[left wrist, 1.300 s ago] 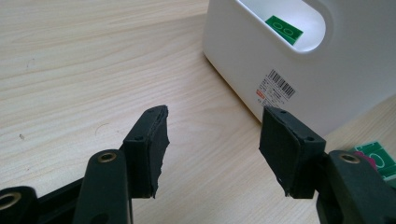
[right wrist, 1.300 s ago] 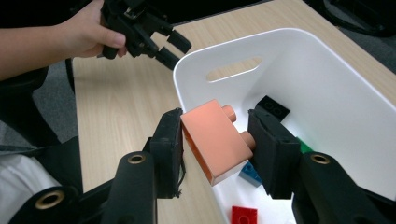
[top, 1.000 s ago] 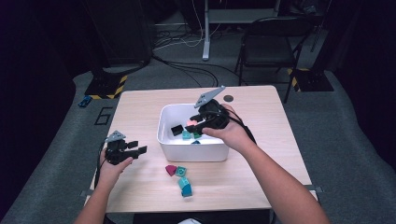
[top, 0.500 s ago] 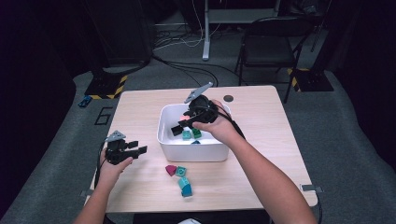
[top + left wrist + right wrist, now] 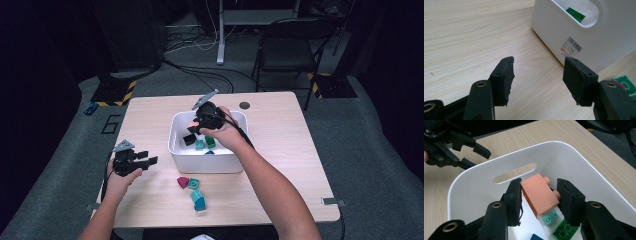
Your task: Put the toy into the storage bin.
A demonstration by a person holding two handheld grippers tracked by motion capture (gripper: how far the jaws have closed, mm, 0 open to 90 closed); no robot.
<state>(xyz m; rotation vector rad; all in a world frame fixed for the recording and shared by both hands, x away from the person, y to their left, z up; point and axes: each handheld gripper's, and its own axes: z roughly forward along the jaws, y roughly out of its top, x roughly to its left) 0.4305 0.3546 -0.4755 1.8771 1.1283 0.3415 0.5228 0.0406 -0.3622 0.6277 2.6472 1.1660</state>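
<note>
R gripper clamps the orange brick over the white bin; green bricks just below. L gripper gapes, prob. empty, bin ahead.

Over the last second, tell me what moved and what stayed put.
The right gripper, shut on the salmon brick, shifted left over the white bin. The left gripper stayed open beside the bin; the loose bricks on the table stayed put.

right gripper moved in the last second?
Yes. In the high view the right gripper, shut on the salmon brick, has shifted left across the white bin, from its right side toward its centre.
</note>
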